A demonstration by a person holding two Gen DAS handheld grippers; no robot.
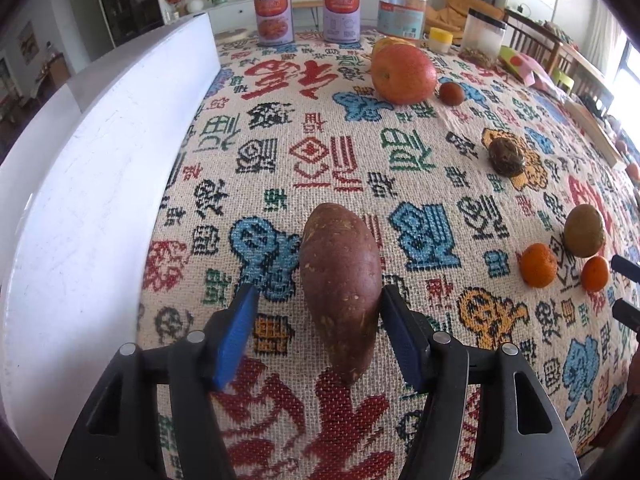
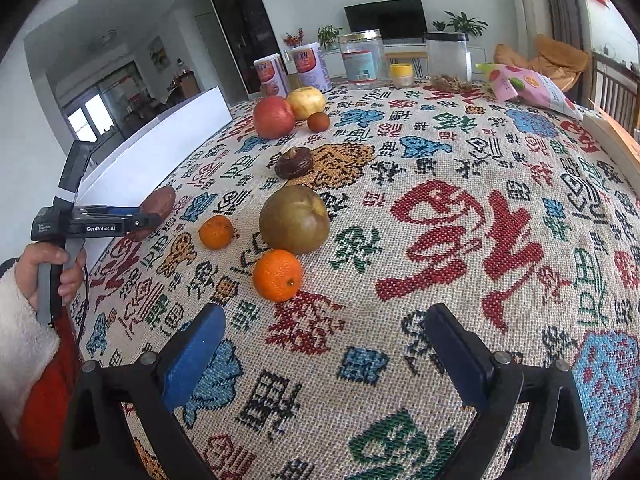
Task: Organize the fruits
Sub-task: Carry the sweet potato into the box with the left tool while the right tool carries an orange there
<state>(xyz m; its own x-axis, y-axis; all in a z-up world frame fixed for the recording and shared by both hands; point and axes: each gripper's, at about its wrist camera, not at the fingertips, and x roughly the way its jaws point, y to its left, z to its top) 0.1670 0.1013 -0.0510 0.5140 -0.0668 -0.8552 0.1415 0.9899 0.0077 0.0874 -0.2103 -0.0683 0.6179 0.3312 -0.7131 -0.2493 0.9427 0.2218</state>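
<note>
A reddish-brown sweet potato (image 1: 342, 286) lies on the patterned tablecloth (image 1: 320, 148) between the open fingers of my left gripper (image 1: 318, 294); the right pad touches it, the left pad stands apart. It also shows in the right wrist view (image 2: 160, 204). My right gripper (image 2: 326, 326) is open and empty above the cloth. Ahead of it lie two tangerines (image 2: 277, 275) (image 2: 216, 232), a green-brown round fruit (image 2: 294, 219), a dark wrinkled fruit (image 2: 294, 163), a red apple (image 2: 274, 116), a yellow apple (image 2: 307, 102) and a small brown fruit (image 2: 318, 121).
A white box wall (image 1: 100, 152) runs along the left side. Two cans (image 1: 273, 14), a glass jar (image 1: 402, 10), a small yellow-lidded jar (image 1: 440, 39) and a clear canister (image 1: 484, 36) stand at the far edge. A snack bag (image 2: 528, 86) lies at the far right.
</note>
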